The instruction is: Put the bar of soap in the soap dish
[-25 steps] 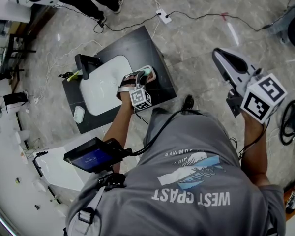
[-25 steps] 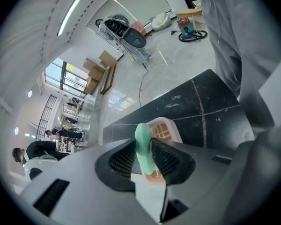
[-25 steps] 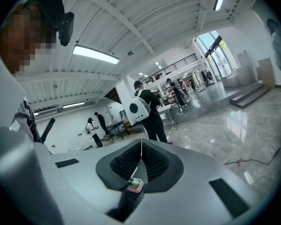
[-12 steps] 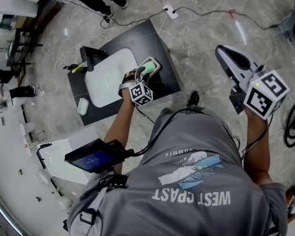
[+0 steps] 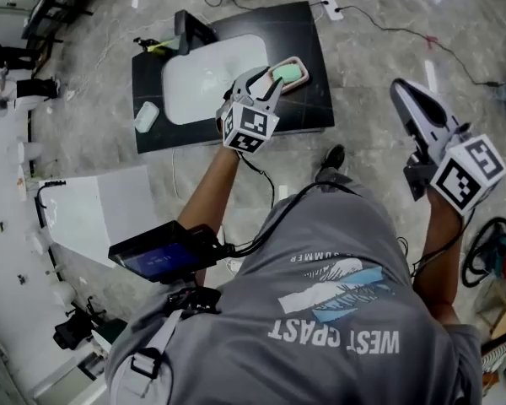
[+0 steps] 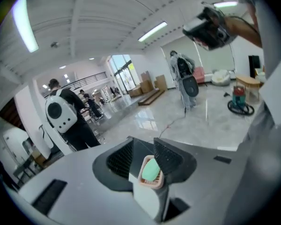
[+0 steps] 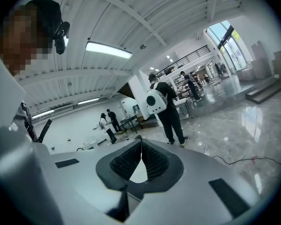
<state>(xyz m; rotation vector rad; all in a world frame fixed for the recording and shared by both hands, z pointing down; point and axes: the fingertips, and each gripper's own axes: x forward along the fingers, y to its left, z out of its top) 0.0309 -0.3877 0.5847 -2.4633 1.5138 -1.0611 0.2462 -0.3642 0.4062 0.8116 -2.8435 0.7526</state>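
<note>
Just opened left gripper (image 5: 264, 85) jaws wide, nothing clamped. Lifted clear, now above soap dish (image 5: 302, 62). Left green bar of soap (image 5: 288, 74) lying in soap dish. Looks like placement done. Holds right gripper (image 5: 409, 99) pinched together, empty, well apart from soap dish.

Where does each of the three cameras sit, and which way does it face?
Head view: on the person's head, looking steeply down at shirt, arms, left gripper, right gripper, black table.
Left gripper view: on that gripper, along its empty jaws, which have just been opening; right gripper upper right.
Right gripper view: on that gripper, along shut, empty jaws into the hall; person's head upper left.
Shared: head and left gripper views both show soap in the soap dish.
</note>
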